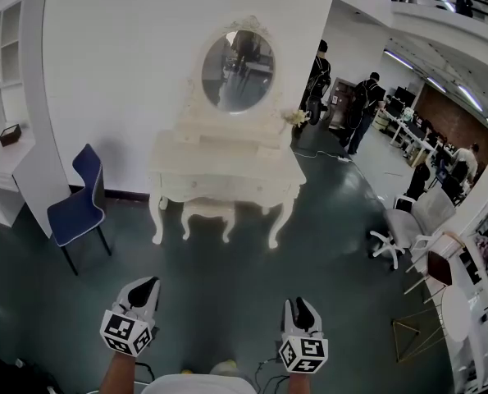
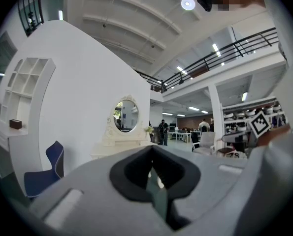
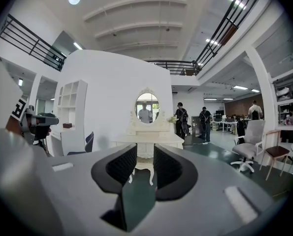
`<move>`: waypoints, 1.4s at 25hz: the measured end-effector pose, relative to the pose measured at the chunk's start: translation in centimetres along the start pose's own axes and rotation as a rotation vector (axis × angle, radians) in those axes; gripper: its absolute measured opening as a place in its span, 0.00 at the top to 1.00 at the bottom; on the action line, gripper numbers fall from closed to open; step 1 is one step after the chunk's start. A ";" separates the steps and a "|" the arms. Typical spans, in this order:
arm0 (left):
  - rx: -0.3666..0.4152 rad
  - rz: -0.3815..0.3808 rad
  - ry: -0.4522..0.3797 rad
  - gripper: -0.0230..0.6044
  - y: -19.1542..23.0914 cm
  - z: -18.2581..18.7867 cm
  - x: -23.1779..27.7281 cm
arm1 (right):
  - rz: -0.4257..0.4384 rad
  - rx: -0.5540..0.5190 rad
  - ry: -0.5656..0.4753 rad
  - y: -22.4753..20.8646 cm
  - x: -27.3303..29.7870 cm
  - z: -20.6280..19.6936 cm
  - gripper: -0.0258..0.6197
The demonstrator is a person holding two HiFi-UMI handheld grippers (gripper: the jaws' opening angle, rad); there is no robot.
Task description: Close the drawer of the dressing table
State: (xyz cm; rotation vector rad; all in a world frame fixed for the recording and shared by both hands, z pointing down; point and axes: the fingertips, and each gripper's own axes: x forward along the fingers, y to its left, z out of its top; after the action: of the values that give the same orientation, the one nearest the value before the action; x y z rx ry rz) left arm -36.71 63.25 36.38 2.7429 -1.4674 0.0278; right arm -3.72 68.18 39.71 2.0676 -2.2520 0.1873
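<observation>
- Dark green floor [image 1: 326, 220] runs through a large open hall with white walls; a white wall panel stands behind the furniture.
- Dressing table [image 1: 227, 167]: cream, with curved legs, set against the white wall and well ahead of me, roughly centred between my two tongs.
- Drawer [image 1: 225, 189]: in the front rail of the dressing table. From here I cannot tell whether it stands out or sits flush.
- Oval mirror [image 1: 238, 71]: upright on the back of the dressing table, in an ornate cream frame.
- Stool [image 1: 208, 212]: cream, tucked under the dressing table between its front legs.
- Blue chair [image 1: 78, 208]: on dark legs, left of the dressing table and apart from it.
- White shelf unit [image 1: 6, 64]: at the far left, with a small dark box on one shelf.
- White office chair [image 1: 408, 224]: to the right, well apart from the dressing table.
- Two people [image 1: 365, 109] in dark clothes: standing beyond the dressing table's right end, with desks farther back.
- Left gripper [image 1: 145, 287] [image 2: 151, 149]: held low in the near foreground and far from the dressing table. Its dark pads are pressed together at the tips and pinch nothing.
- Right gripper [image 1: 301, 308] [image 3: 145, 154]: also low and near me, level with the left one. Its jaws are spread with nothing between them, and the distant dressing table shows through the gap.
- Marker cubes [image 1: 127, 332]: one on each gripper, nearest to me.
</observation>
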 end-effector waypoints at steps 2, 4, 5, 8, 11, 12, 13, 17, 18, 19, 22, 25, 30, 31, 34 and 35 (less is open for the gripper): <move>0.000 -0.004 0.002 0.97 0.0 -0.1 0.0 | -0.002 -0.004 0.005 0.1 -0.1 -0.2 0.81; -0.003 -0.012 0.005 0.97 0.0 -0.1 0.1 | -0.007 -0.001 0.011 0.2 -0.3 -0.3 0.81; -0.004 -0.018 0.008 0.97 -0.1 -0.2 0.2 | -0.011 0.006 0.015 0.2 -0.3 -0.5 0.81; -0.005 -0.035 0.016 0.97 -0.3 -0.8 0.8 | -0.018 0.033 0.029 -0.1 -0.1 -1.3 0.81; -0.007 -0.040 0.024 0.97 -0.1 -1.3 1.6 | -0.023 0.044 0.039 -0.5 0.4 -1.7 0.81; -0.011 -0.039 0.026 0.97 0.0 -1.4 1.9 | -0.024 0.047 0.040 -0.6 0.7 -1.8 0.81; -0.015 -0.038 0.028 0.97 0.2 -1.5 2.2 | -0.025 0.049 0.041 -0.8 1.1 -1.8 0.81; -0.022 -0.032 0.036 0.97 1.2 -1.5 4.1 | -0.020 0.055 0.050 -1.3 3.6 -1.7 0.81; -0.022 -0.034 0.039 0.97 1.3 -1.6 4.7 | -0.019 0.058 0.054 -1.6 4.2 -1.8 0.81; -0.018 -0.039 0.043 0.97 1.3 -1.7 5.4 | -0.019 0.060 0.056 -1.8 4.9 -1.8 0.81; -0.004 -0.045 0.052 0.97 1.6 -1.8 7.4 | -0.021 0.069 0.052 -2.7 7.0 -1.6 0.81; -0.010 -0.041 0.056 0.97 2.5 -1.7 10.1 | -0.012 0.075 0.064 -3.6 9.7 -1.5 0.81; -0.017 -0.042 0.065 0.97 3.5 -2.5 16.4 | -0.012 0.079 0.080 -6.7 15.3 -1.6 0.81; -0.018 -0.040 0.065 0.97 3.6 -2.5 17.8 | -0.009 0.074 0.081 -7.5 16.6 -1.4 0.81; -0.017 -0.031 0.058 0.97 3.8 -2.1 22.0 | 0.012 0.080 0.085 -9.7 20.5 -0.5 0.81; -0.016 -0.029 0.055 0.97 3.9 -1.8 23.5 | 0.021 0.087 0.085 -10.5 21.9 -0.1 0.81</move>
State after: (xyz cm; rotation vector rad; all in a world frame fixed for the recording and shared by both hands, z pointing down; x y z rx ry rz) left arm -26.92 41.66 38.98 2.7269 -1.4084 0.0903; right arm 4.84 45.77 43.24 2.0355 -2.2550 0.3740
